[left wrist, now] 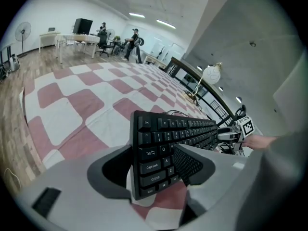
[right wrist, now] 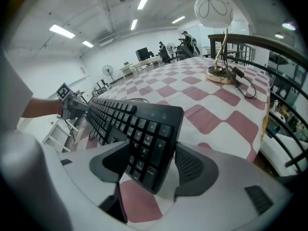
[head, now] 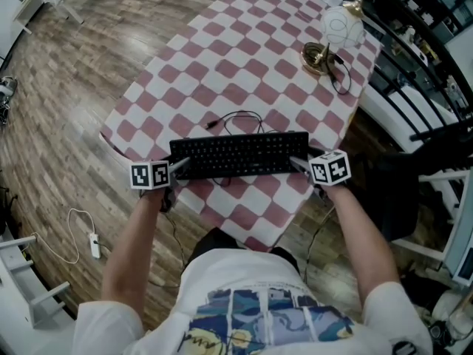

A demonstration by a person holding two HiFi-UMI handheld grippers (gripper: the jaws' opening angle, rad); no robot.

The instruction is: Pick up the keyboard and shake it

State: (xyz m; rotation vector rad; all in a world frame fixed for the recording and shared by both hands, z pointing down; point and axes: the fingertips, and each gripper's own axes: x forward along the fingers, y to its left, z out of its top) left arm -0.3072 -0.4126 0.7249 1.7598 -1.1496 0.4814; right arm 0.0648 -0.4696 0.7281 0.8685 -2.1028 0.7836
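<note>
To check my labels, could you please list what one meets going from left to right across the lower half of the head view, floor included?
white adapter cable on the floor → left tool → keyboard → right tool

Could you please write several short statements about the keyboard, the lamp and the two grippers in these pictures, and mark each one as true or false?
1. The black keyboard lies on a red-and-white checked tablecloth. True.
2. The lamp stands directly beside the keyboard's left end. False: it stands at the far corner of the table, well apart from the keyboard.
3. The left gripper is at the keyboard's left end and the right gripper is at its right end. True.
4. The right gripper's jaws are shut together with nothing between them. False: they stand apart, with the keyboard's right end between them.
5. A black cable lies on the tablecloth behind the keyboard. True.
</note>
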